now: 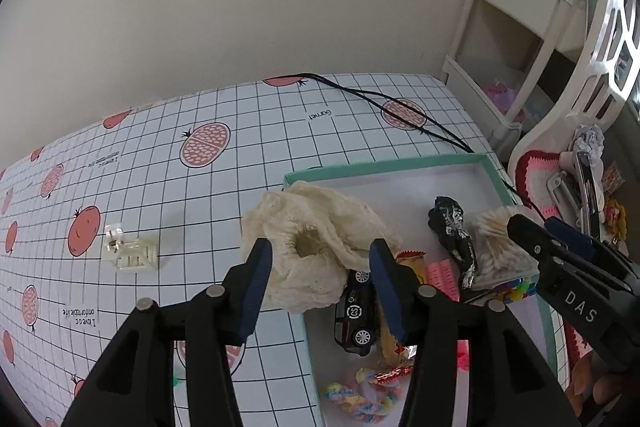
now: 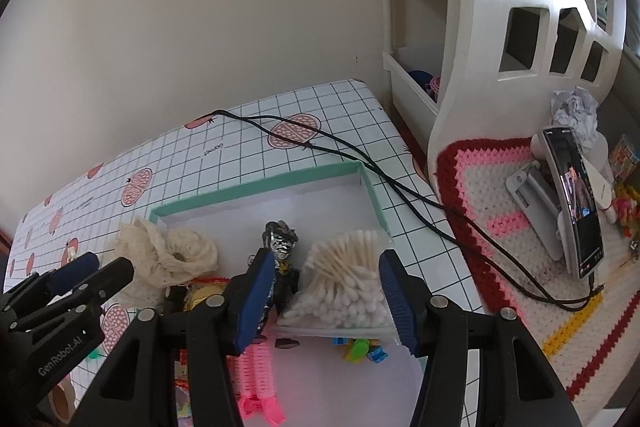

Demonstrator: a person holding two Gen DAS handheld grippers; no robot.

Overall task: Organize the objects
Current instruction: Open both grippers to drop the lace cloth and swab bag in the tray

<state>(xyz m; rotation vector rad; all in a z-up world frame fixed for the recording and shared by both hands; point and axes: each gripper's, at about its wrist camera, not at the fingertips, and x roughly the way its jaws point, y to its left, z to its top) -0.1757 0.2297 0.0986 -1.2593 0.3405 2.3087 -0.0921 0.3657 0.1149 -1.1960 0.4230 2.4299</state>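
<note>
One shallow teal-rimmed box [image 1: 384, 165] sits on the grid-print table [image 1: 168, 187] w/ pomegranate pattern, holding most of the clutter. Left gripper [image 1: 320, 275] has fingers spread wide, gripping nothing, hovering over 1 cream knit cloth [image 1: 312, 247] that drapes over the box's left edge. Right gripper [image 2: 326, 291] also wide open & empty, poised above 1 bag of cotton swabs [image 2: 344, 283] in the box, w/ 1 black-and-silver figure [image 2: 282, 251] just left of the bag. Also inside: 1 black toy car [image 1: 356, 319], 1 pastel twisted rope toy [image 1: 364, 399] at the near end, 1 pink hair roller [image 2: 256, 367], 1 yellow snack packet [image 1: 412, 263]. Outside the box, to the left on the table, 1 clear hair clip [image 1: 128, 251]. Two black cables [image 2: 360, 163] run across the far table toward 1 phone [image 2: 576, 203] propped on a stand at right, on a crochet mat [image 2: 500, 211]
</note>
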